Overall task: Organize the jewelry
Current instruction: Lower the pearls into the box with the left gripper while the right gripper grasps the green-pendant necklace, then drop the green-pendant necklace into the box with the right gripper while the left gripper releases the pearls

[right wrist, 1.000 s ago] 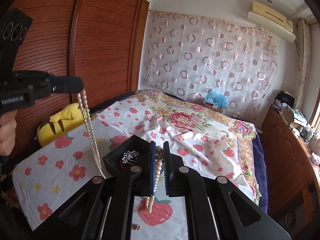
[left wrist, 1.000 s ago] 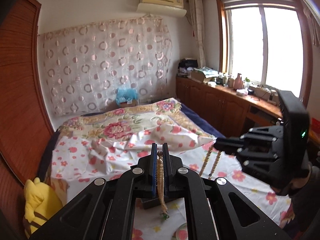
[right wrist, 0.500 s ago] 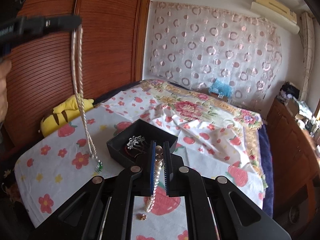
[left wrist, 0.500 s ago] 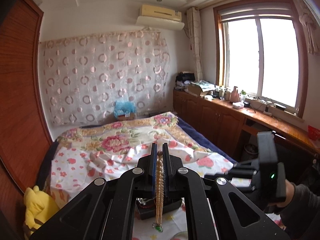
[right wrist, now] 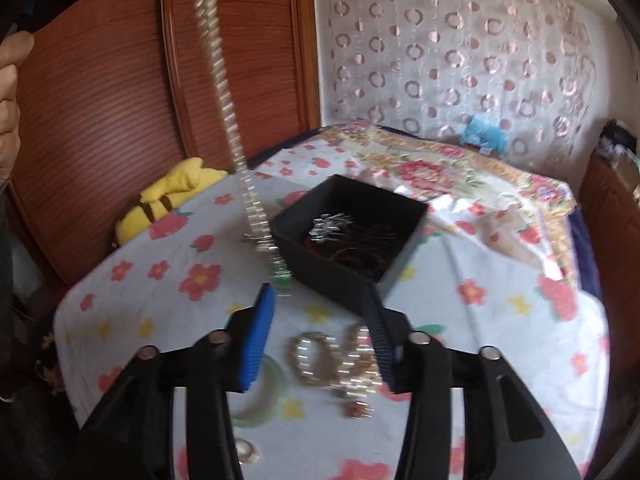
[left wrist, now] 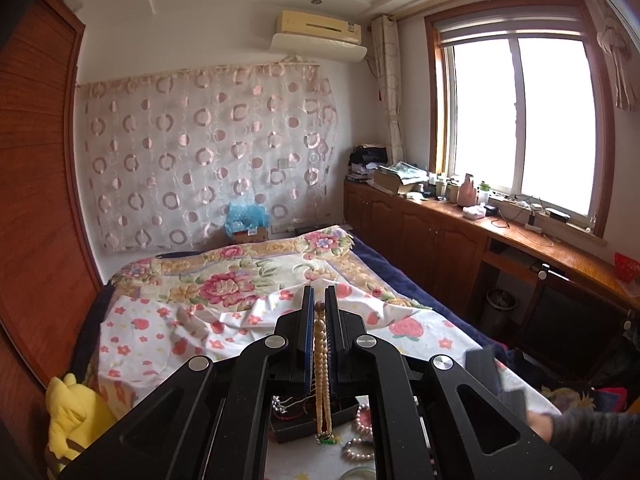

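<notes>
Floral bedsheet (right wrist: 500, 280) | left gripper (left wrist: 319, 312) clamps necklace (left wrist: 320, 360) | right gripper (right wrist: 320, 300) just opened, empty

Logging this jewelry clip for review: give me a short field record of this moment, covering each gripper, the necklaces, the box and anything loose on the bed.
left gripper: shut on a beaded necklace that hangs down near the box
right gripper: open, jaws just opened, nothing gripped
pearl strand: lying in loops on the sheet below the right gripper
black box: open, on the floral sheet, tangled jewelry inside
green bangle: flat on the sheet, outside the box
small earring: on the sheet, blurred
yellow plush: at the bed's edge by the wardrobe
</notes>
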Tool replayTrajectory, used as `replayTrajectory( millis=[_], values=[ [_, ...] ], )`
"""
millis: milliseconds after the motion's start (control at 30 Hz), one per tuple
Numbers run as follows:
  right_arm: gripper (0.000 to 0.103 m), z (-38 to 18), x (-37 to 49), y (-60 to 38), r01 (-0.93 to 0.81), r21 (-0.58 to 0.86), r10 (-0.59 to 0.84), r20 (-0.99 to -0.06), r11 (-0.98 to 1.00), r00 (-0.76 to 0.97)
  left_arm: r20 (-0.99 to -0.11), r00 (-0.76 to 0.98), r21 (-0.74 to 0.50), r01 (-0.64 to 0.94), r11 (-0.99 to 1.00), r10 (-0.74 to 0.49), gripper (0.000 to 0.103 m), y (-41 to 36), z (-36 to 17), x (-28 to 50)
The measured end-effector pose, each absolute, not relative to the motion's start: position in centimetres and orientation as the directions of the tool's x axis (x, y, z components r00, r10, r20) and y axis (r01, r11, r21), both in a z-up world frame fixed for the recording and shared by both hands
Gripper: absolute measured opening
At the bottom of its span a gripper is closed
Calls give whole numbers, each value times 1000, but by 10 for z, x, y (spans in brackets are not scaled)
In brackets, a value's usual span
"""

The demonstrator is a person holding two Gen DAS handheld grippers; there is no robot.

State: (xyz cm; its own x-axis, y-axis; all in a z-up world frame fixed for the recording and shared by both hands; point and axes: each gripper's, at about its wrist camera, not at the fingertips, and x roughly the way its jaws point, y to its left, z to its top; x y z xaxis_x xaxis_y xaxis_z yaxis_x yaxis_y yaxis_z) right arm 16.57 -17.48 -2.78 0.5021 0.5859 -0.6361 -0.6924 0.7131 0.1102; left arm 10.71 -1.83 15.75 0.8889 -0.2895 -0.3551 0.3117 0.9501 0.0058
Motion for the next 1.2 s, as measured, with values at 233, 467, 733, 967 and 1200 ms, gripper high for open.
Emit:
replayTrajectory(
  millis=[233,467,733,967,1200],
  values=[
    [52,-51,191,-133,-702,107,589,-639,704,494,-349,888,4,320,947,-298,5,-16,159,110],
    [44,-57,193,-124,-737,165,647,-626,655,435,-349,887,-10,318,948,-302,5,-14,159,110],
    [13,-54,189,-113,-746,127,636,-626,653,451,-343,885,-38,322,946,-315,5,-13,159,106],
    [13,-63,170,-118,-765,88,587,-699,638,409,-294,921,-65,248,967,-256,4,10,165,106],
    [13,-36,168,-147,-735,75,590,-654,674,474,-316,917,-72,232,970,-243,4,16,159,117]
  ],
)
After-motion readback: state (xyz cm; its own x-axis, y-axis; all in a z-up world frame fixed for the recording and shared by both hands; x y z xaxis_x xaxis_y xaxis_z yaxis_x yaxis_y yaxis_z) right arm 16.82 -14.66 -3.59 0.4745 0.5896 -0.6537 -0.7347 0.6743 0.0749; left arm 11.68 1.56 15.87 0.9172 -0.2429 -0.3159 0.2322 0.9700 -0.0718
